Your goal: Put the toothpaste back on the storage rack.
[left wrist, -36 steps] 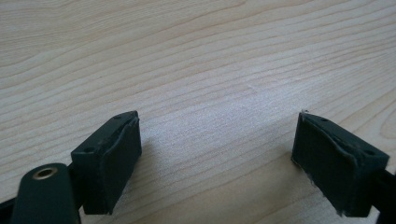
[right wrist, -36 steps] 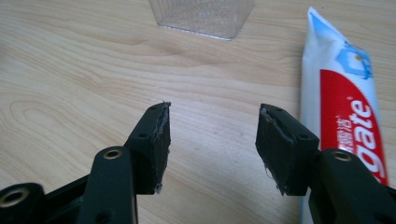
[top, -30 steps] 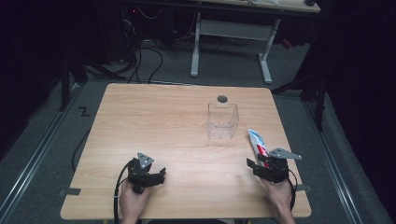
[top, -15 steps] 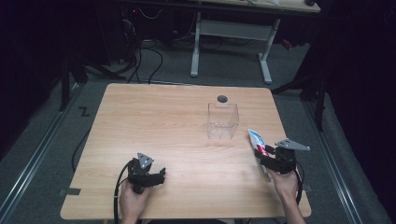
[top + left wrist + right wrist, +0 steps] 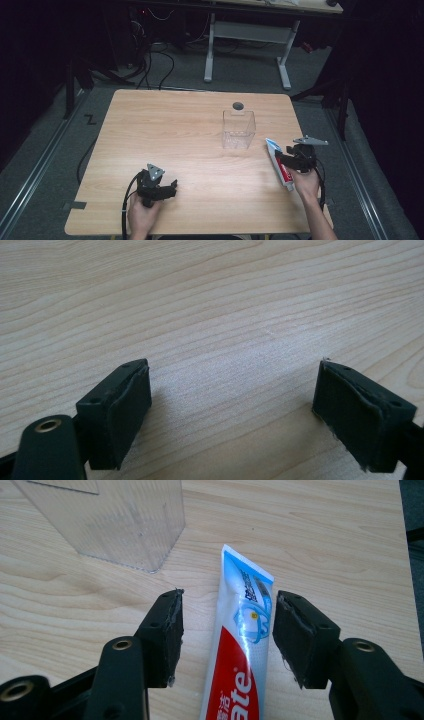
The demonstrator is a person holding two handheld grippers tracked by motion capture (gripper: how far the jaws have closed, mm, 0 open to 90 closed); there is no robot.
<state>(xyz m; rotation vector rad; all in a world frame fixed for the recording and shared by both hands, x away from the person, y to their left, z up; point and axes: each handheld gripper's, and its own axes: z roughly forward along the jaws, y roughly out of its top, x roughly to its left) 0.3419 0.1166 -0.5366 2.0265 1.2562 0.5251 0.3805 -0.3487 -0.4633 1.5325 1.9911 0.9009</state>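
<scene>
one second on, i'm straddling the red, white and blue toothpaste tube [image 5: 243, 645] with my right gripper [image 5: 227, 630], jaws standing open either side and not yet gripping, readying a pick toward the clear plastic box [image 5: 238, 129], while my left gripper [image 5: 232, 405] is resting open and empty.

**Toothpaste tube: appearance and pose**

We note one toothpaste tube [image 5: 280, 163], flat on the wooden table [image 5: 190, 130] near its right edge. Its body is red and white toward the near end, with blue-and-white print toward the flat crimped end, which points away from the person. In the right gripper view the tube [image 5: 240, 645] lies lengthwise, crimped end farthest from the camera. The cap end is hidden from us there.
</scene>
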